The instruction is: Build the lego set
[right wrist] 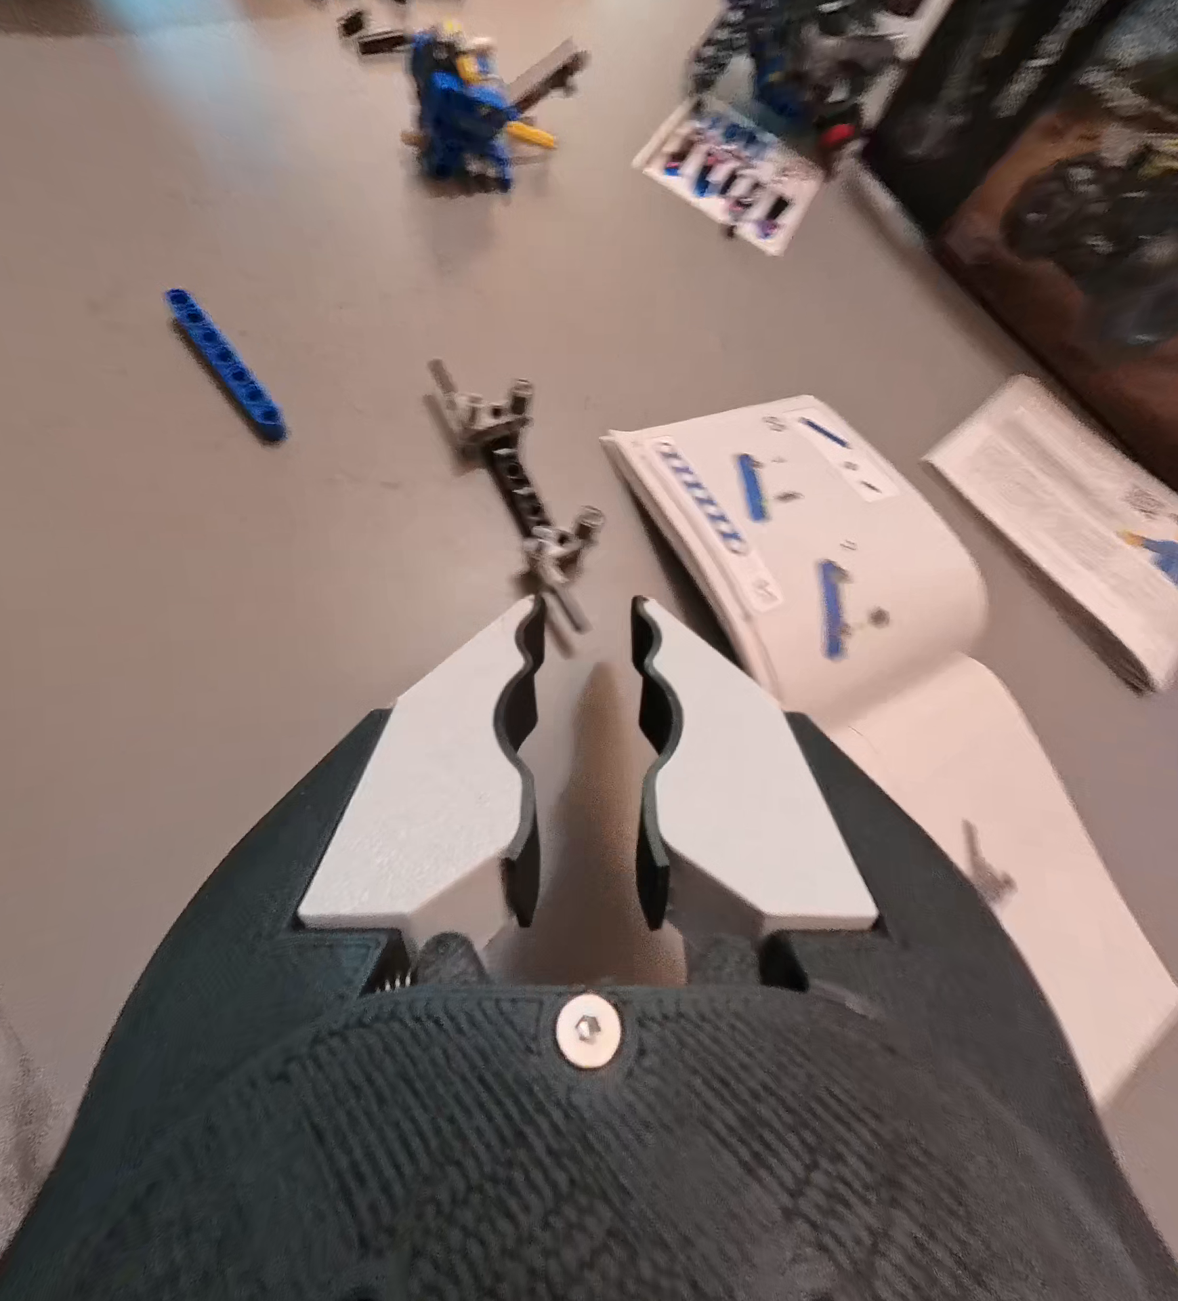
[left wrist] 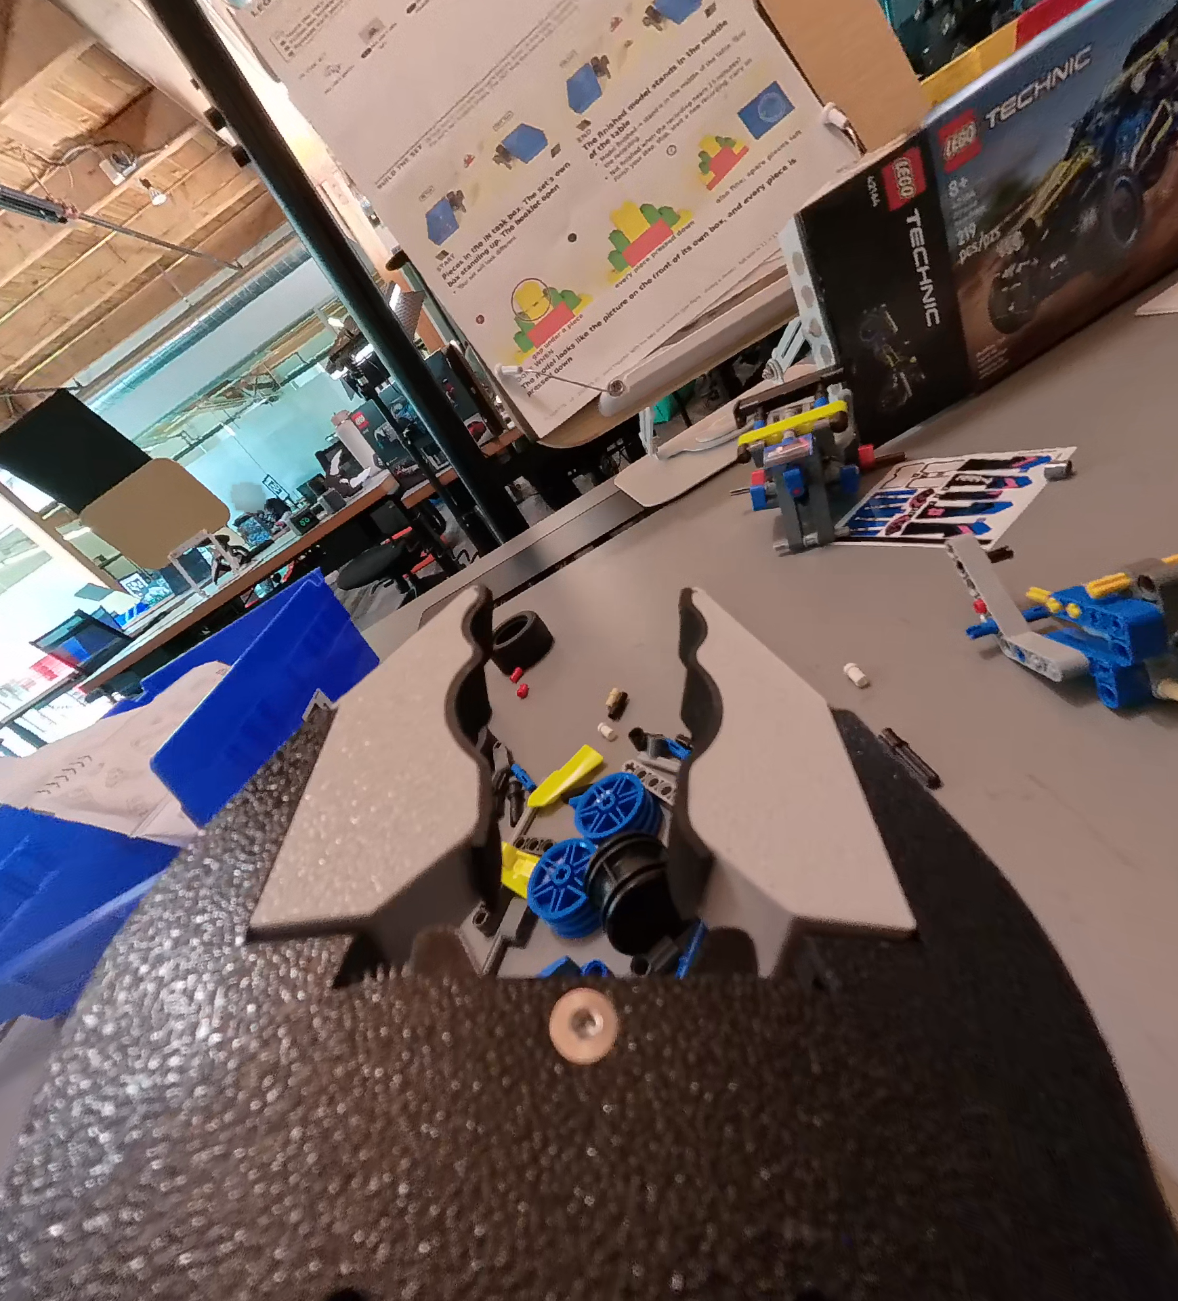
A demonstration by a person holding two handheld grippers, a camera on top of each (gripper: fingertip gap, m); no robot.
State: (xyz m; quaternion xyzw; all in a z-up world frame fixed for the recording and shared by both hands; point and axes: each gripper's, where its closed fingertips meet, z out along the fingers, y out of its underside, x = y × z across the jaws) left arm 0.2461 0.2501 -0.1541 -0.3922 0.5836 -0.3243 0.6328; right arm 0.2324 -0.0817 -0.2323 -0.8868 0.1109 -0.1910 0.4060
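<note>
My left gripper (left wrist: 582, 612) is open and empty, hovering over a pile of loose pieces: two blue wheel rims (left wrist: 614, 806), a black tyre part (left wrist: 631, 890), yellow panels (left wrist: 565, 774) and small pins. A blue sub-assembly (left wrist: 1135, 633) lies to the right, and a grey-blue-yellow one (left wrist: 800, 472) stands farther back. My right gripper (right wrist: 587, 607) is open and empty, just short of a black and grey axle assembly (right wrist: 515, 479). A blue beam (right wrist: 223, 362) lies to its left. The blue sub-assembly also shows in the right wrist view (right wrist: 463, 112).
The open instruction booklet (right wrist: 804, 535) lies right of my right gripper, with a leaflet (right wrist: 1078, 528) beyond. A sticker sheet (left wrist: 959, 500) and the set's box (left wrist: 994, 232) stand at the back. Blue bins (left wrist: 248, 704) sit left. A black tyre (left wrist: 522, 637) lies ahead of my left gripper. My hands' fingertips stand some 35 cm from each other.
</note>
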